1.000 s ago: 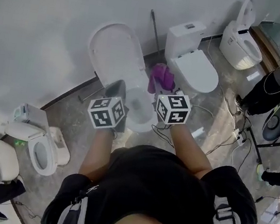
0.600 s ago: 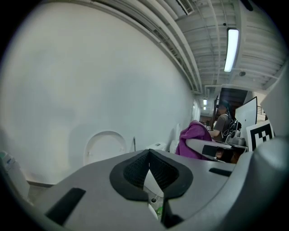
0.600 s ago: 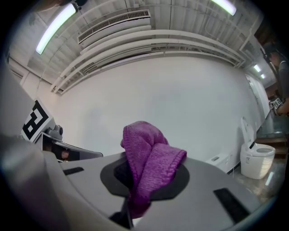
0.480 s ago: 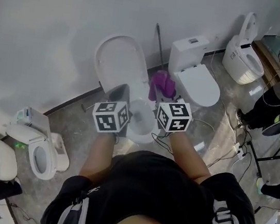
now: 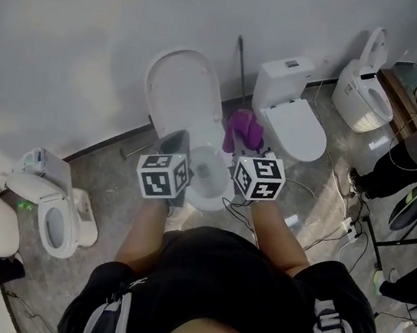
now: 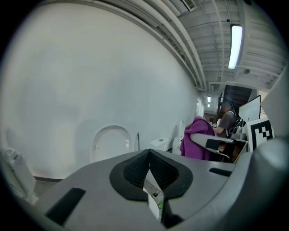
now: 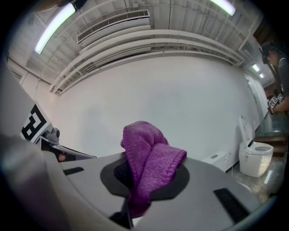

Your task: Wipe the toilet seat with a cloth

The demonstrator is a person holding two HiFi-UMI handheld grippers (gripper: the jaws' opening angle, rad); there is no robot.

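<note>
Cloth [image 7: 151, 158] sits clamped in the right gripper [image 5: 251, 154].

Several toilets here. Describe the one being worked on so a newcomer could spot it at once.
Along the white wall, look straight ahead of the person to the middle toilet. Its lid stands raised against the wall and a purple cloth is held beside its bowl, whereas the neighbouring toilet to the right is closed.

No legible text, labels or numbers.
</note>
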